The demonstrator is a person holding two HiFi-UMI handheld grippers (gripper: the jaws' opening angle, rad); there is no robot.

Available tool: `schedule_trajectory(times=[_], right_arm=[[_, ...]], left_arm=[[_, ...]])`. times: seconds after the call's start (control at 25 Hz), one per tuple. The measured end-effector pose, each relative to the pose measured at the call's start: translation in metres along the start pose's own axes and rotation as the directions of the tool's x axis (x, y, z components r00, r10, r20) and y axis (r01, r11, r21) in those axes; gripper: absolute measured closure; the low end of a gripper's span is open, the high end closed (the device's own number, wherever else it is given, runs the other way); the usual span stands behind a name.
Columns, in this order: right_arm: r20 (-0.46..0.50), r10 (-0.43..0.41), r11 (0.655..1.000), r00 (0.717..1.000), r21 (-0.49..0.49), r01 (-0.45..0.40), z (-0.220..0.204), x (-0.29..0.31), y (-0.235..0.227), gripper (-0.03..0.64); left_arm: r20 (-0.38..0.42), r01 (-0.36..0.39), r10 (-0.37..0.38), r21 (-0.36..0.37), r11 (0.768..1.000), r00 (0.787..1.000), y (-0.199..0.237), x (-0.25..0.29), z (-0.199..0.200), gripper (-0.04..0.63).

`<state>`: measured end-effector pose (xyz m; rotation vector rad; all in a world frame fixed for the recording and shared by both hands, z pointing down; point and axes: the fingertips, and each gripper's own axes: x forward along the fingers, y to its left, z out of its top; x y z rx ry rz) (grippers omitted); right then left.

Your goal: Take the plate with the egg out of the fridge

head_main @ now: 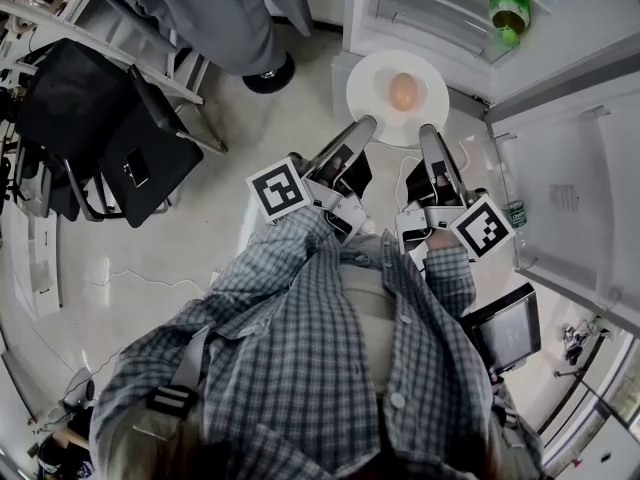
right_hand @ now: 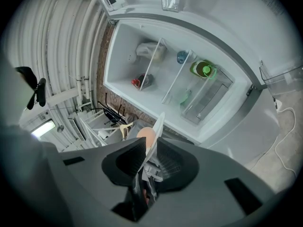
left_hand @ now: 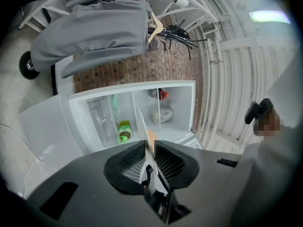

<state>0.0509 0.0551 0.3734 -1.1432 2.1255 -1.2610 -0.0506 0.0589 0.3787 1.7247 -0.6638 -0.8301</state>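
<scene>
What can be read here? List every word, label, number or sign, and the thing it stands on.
No text is legible in any view.
Faint grey print on the white fridge door: too blurred to read.
Label on the green plastic bottle: too small to read.
Label on the small clear bottle in the door shelf: too small to read.
Black-and-white square marker cubes: patterns only, no letters.
</scene>
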Motion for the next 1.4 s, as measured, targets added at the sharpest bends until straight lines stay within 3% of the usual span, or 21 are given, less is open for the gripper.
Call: schedule_trajectory(times=[1.2, 1.4], right_arm=[[-0.034, 0.015, 0.999, 0.999, -0.034, -0.016, 0.013, 0.003, -0.003, 0.54], [-0.057, 0.077, 0.996, 0.995, -0.042, -0.079, 0.013, 0.02, 0.008, 0.54]], left_arm=[[0.04, 0.004, -0.004, -0.004, 1.0, 0.999, 0.0, 0.01, -0.004, 0.528], [0.069, -0.012, 0.011, 0.011, 1.0, 0.998, 0.0, 0.007, 0.009, 0.528]])
